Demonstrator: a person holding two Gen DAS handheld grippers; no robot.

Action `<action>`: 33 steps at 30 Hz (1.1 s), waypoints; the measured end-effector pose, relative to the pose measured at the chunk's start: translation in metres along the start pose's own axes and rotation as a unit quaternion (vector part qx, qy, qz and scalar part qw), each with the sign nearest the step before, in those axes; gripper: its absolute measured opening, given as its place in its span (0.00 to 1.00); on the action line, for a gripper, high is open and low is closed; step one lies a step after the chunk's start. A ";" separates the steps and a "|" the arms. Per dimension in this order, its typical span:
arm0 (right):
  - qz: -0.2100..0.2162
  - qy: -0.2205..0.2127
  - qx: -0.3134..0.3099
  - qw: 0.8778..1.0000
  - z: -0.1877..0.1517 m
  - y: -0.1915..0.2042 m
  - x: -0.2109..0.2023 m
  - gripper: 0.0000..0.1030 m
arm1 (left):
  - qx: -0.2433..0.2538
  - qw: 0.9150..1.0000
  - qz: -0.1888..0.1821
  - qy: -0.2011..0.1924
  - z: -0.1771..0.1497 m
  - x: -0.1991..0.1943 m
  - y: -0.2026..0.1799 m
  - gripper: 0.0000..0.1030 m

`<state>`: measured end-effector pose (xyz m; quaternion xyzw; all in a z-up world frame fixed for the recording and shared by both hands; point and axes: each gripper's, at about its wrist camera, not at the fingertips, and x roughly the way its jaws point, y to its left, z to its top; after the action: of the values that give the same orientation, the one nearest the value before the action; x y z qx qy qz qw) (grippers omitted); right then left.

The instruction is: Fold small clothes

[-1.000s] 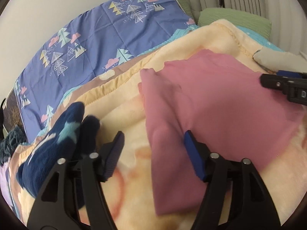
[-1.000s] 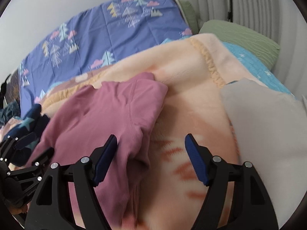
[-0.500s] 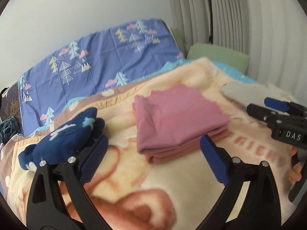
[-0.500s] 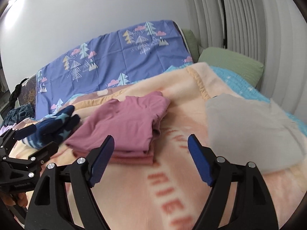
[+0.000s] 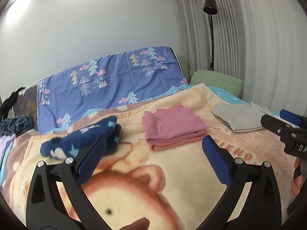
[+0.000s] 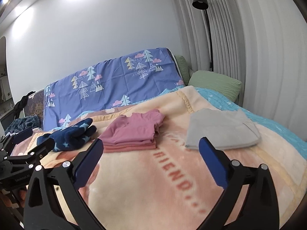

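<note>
A pink garment (image 5: 172,122) (image 6: 132,132) lies folded into a neat stack on the peach blanket (image 5: 134,182) (image 6: 153,182). Left of it sits a crumpled navy garment with stars (image 5: 84,140) (image 6: 71,136). To the right rests a folded grey garment (image 5: 238,117) (image 6: 220,132). My left gripper (image 5: 153,141) hangs open above the blanket, short of the pink stack, with nothing between its fingers. My right gripper (image 6: 151,142) is beside it, its jaws opening and empty, also back from the stack.
A blue sheet with tree prints (image 5: 107,82) covers the headboard side. In the far right corner a green pillow (image 6: 214,82) lies below a black floor lamp (image 6: 200,0) and pleated curtains. A teal knitted item (image 5: 17,124) sits at the far left.
Both grippers have pulled back and risen away from the pink garment and opened wide. The garment now lies as a flat folded stack.
</note>
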<state>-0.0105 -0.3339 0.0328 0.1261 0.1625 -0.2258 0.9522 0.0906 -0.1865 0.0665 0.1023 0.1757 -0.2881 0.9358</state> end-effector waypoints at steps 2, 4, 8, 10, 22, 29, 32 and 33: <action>-0.004 0.010 -0.008 1.000 -0.004 0.003 -0.009 0.97 | -0.018 1.000 -0.004 0.003 -0.005 -0.014 0.002 0.98; -0.010 0.027 -0.016 0.999 -0.010 0.008 -0.017 0.97 | -0.030 1.000 -0.008 0.004 -0.010 -0.027 0.003 0.98; -0.008 0.059 -0.012 0.998 -0.022 0.011 -0.030 0.97 | -0.049 0.999 0.014 0.014 -0.022 -0.049 0.005 0.98; -0.007 0.066 -0.012 0.998 -0.027 0.013 -0.036 0.97 | -0.059 0.998 0.029 0.023 -0.027 -0.057 0.007 0.98; 0.001 0.049 -0.019 0.999 -0.035 0.023 -0.068 0.98 | -0.053 0.997 0.047 0.030 -0.045 -0.099 0.001 0.98; -0.008 0.037 -0.027 0.999 -0.035 0.025 -0.080 0.99 | -0.039 0.999 0.025 0.016 -0.047 -0.114 -0.006 0.98; -0.013 0.037 -0.027 0.999 -0.035 0.024 -0.081 0.99 | -0.035 0.999 0.023 0.028 -0.048 -0.113 -0.009 0.98; -0.014 0.036 -0.028 0.999 -0.035 0.024 -0.081 0.99 | -0.032 0.999 0.025 0.030 -0.049 -0.112 -0.011 0.98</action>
<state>-0.0768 -0.2705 0.0347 0.1049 0.2051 -0.2296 0.9456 -0.0153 -0.1244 0.0643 0.0851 0.2106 -0.2555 0.9398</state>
